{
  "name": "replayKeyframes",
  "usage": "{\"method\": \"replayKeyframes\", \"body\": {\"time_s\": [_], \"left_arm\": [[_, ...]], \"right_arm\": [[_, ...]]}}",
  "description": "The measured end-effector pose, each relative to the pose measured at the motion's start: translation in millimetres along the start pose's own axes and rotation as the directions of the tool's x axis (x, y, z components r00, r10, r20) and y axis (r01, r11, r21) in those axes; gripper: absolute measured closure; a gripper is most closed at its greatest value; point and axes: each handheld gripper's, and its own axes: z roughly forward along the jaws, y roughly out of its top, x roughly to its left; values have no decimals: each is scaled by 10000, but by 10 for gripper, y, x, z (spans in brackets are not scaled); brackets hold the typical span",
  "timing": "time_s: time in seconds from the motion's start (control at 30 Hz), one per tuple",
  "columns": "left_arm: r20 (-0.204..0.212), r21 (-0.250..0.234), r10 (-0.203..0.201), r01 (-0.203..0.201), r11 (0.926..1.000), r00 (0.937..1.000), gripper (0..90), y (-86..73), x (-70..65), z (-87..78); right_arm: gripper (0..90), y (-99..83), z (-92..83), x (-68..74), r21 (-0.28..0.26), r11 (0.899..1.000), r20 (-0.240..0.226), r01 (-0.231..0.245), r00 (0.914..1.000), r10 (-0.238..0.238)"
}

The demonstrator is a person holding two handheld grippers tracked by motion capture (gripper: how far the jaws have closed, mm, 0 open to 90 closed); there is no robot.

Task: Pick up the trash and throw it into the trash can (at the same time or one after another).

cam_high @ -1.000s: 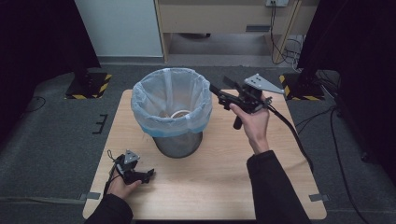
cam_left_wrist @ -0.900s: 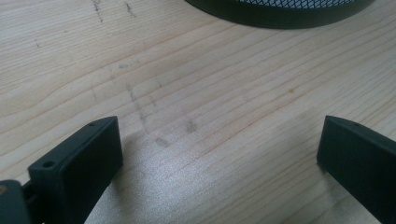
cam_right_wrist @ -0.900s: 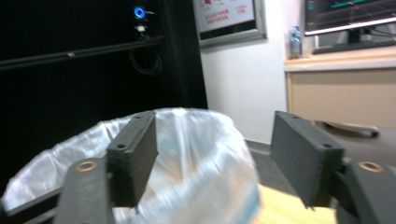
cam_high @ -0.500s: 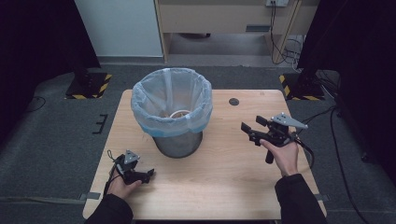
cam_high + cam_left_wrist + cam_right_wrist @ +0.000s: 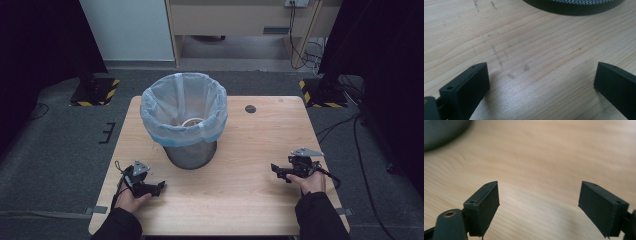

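Note:
A dark mesh bin (image 5: pixel 190 152) lined with a pale blue bag (image 5: pixel 184 100) stands at the middle of the wooden table (image 5: pixel 250 145); something pale and round lies inside it. My left gripper (image 5: pixel 159 187) rests low at the front left, open, with bare wood between its jaws (image 5: pixel 541 72) and the bin's base (image 5: pixel 574 7) just ahead. At the front right my right gripper (image 5: pixel 276 171) sits low over the table, pointing left. Its jaws have just been opening and stand open (image 5: pixel 539 195) with nothing between them. The bin's side (image 5: pixel 441 132) shows at its upper left.
A small dark round mark (image 5: pixel 250 108) lies on the table behind and right of the bin. Black and yellow striped stand bases (image 5: pixel 95 92) sit on the grey floor at both far corners. Cables (image 5: pixel 360 130) trail down the right side.
The right hand has come down from beside the bin's rim to the table's front right. The left hand and gripper have stayed put.

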Motion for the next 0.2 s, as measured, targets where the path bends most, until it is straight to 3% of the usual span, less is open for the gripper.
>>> {"method": "replayKeyframes", "body": {"time_s": [0.03,0.07,0.2], "left_arm": [[0,0,0,0,10000,10000,0,0,0,0],[4,-3,2,-2,10000,10000,0,0,2,-1],[11,3,-3,3,10000,10000,0,0,3,-2]], "right_arm": [[159,0,0,0,0,10000,0,0,10000,0],[153,-64,14,-75,539,9983,153,243,9996,-252],[147,-110,9,-138,664,9977,230,156,9996,-172]]}}
